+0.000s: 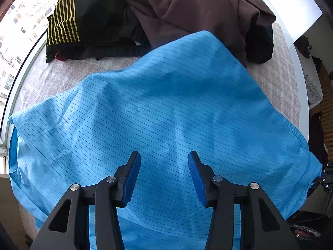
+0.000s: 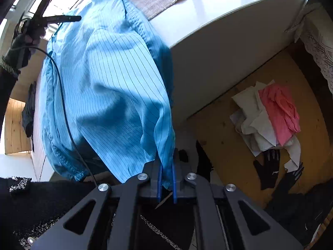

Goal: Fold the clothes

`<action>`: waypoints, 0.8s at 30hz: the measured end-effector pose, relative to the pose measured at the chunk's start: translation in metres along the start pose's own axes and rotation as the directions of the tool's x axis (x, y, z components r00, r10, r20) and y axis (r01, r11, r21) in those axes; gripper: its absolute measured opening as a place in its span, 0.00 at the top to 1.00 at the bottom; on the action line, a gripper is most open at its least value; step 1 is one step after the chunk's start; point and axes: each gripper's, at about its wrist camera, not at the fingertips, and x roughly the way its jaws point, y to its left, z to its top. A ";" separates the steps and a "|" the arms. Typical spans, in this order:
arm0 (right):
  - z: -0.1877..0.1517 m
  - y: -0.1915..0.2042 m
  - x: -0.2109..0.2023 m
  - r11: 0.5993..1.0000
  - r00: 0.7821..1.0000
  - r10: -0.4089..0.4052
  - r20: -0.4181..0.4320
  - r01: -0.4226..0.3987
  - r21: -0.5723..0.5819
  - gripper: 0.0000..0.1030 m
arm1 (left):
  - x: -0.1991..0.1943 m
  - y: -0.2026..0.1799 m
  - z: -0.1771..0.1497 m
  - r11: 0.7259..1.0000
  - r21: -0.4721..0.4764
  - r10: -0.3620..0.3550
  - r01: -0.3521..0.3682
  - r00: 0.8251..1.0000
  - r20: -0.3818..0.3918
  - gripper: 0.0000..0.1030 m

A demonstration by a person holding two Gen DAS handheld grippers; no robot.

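A blue pinstriped garment [image 1: 162,108] lies spread over the cloth-covered table. My left gripper [image 1: 164,156] hovers open just above its near part, with nothing between the blue pads. In the right wrist view the same blue garment [image 2: 116,87] hangs off the table's side, and my right gripper [image 2: 166,166] is shut on its lower edge. The left gripper [image 2: 62,18] shows far up at the left, held by a gloved hand [image 2: 22,41].
A brown garment [image 1: 187,8] and a black one with yellow stripes [image 1: 83,20] are piled at the table's far side. The white table edge [image 2: 218,20] drops to a wooden floor holding pink and white clothes [image 2: 270,116] and black gloves [image 2: 270,168]. A black cable [image 2: 64,108] crosses the blue fabric.
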 end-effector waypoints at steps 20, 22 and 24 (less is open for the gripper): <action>0.174 0.124 -0.031 0.910 0.977 -0.077 0.197 0.150 -0.386 0.77 | 0.018 0.142 -0.035 0.941 -0.333 0.084 -0.053 0.993 0.079 0.54; 0.227 0.159 -0.006 0.895 0.980 -0.004 0.200 0.092 -0.436 0.77 | 0.016 0.152 -0.030 0.930 -0.358 0.127 -0.087 0.988 0.091 0.54; 0.273 0.194 0.024 0.869 0.982 0.018 0.187 0.077 -0.488 0.77 | 0.013 0.166 -0.026 0.912 -0.398 0.156 -0.100 0.982 0.110 0.55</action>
